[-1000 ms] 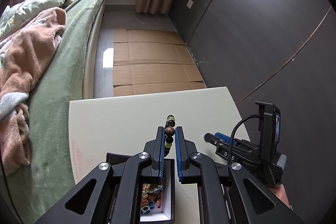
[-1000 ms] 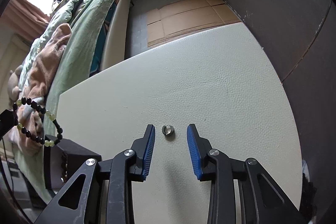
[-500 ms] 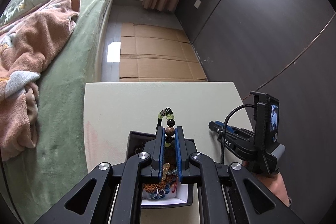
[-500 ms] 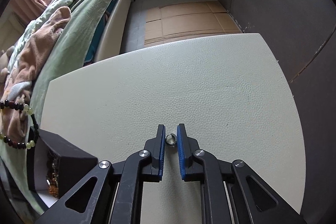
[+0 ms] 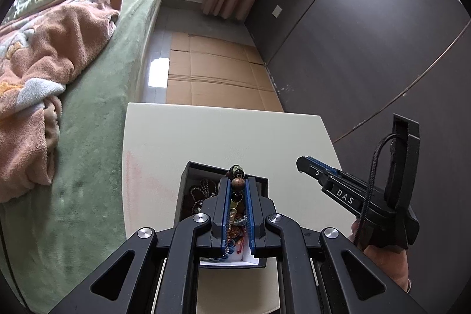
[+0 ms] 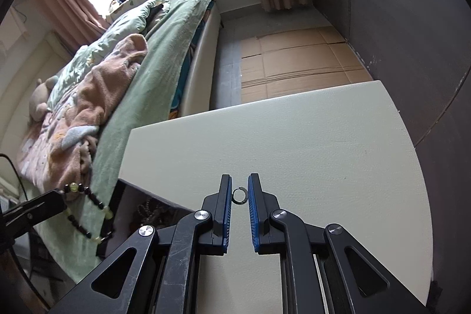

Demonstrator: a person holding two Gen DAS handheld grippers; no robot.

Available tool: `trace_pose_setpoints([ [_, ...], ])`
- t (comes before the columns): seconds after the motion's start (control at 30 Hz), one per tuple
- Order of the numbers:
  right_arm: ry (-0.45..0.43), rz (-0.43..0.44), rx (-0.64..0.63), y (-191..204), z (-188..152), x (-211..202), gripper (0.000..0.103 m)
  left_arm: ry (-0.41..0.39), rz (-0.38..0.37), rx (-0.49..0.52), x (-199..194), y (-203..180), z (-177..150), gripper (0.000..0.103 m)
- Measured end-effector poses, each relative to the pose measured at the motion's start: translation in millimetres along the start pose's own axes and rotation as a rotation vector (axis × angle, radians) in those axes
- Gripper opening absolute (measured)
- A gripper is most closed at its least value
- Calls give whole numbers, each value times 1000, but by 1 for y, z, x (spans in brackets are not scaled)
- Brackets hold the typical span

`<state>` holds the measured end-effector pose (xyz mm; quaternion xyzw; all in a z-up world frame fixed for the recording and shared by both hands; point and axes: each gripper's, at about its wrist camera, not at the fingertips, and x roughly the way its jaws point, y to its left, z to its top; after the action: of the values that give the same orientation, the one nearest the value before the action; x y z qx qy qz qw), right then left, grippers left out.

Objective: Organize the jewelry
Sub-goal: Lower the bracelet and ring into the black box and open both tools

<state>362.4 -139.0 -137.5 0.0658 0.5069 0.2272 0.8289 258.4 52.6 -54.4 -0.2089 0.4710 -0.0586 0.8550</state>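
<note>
My left gripper point(image 5: 238, 184) is shut on a bead bracelet point(image 5: 237, 184) of dark and pale green beads, held over an open black jewelry box point(image 5: 188, 181) that holds several beaded pieces. The bracelet point(image 6: 88, 214) hangs from the left gripper's tip in the right wrist view, above the box point(image 6: 123, 196). My right gripper point(image 6: 239, 189) is shut on a small silver ring point(image 6: 239, 195), lifted above the cream table point(image 6: 323, 161). The right gripper point(image 5: 306, 164) also shows at the right of the left wrist view.
The table's left edge point(image 5: 125, 167) borders a green bed point(image 5: 97, 114) with a pink blanket point(image 5: 53, 49). A dark wall point(image 5: 382, 49) runs along the right. Cardboard point(image 5: 217, 72) covers the floor beyond the table's far edge.
My right gripper closed on the ring and lifted it off the table. My left gripper carried the bracelet back over the open box.
</note>
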Motion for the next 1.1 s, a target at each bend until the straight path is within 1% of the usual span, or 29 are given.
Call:
trace_pose_setpoints([
  [0.13,-10,69,-1,12,-3,-4,13,27,-25,-4,10,0,-2,11],
  [0.17,-12,91,0,15,-4,-6,13,42,-17,-8,14,1,-3,11],
  [0.2,-14,109,-1,18,-4,-7,13,52,11,-9,17,3,-3,11],
  [0.27,-18,147,-6,24,-3,-9,13,54,97,3,22,7,-3,11],
  [0.33,-14,184,-9,30,-4,-10,13,49,135,4,22,12,-4,11],
  [0.57,38,307,-23,46,-14,-8,13,46,160,2,19,21,-12,11],
  [0.7,68,345,-16,54,-17,0,13,57,169,6,15,23,-20,12],
  [0.77,78,349,-15,57,-19,3,13,43,185,13,10,23,-23,21],
  [0.8,82,348,-16,59,-20,5,13,32,192,15,7,24,-24,43],
  [0.83,85,345,-18,61,-21,6,13,15,197,13,4,25,-25,70],
  [0.87,88,342,-20,63,-22,7,13,-1,199,8,0,27,-26,80],
  [0.9,92,343,-20,63,-22,8,13,-20,201,2,-4,29,-27,86],
  [1.1,108,350,-19,68,-28,3,13,-86,203,-32,-19,38,-31,87],
])
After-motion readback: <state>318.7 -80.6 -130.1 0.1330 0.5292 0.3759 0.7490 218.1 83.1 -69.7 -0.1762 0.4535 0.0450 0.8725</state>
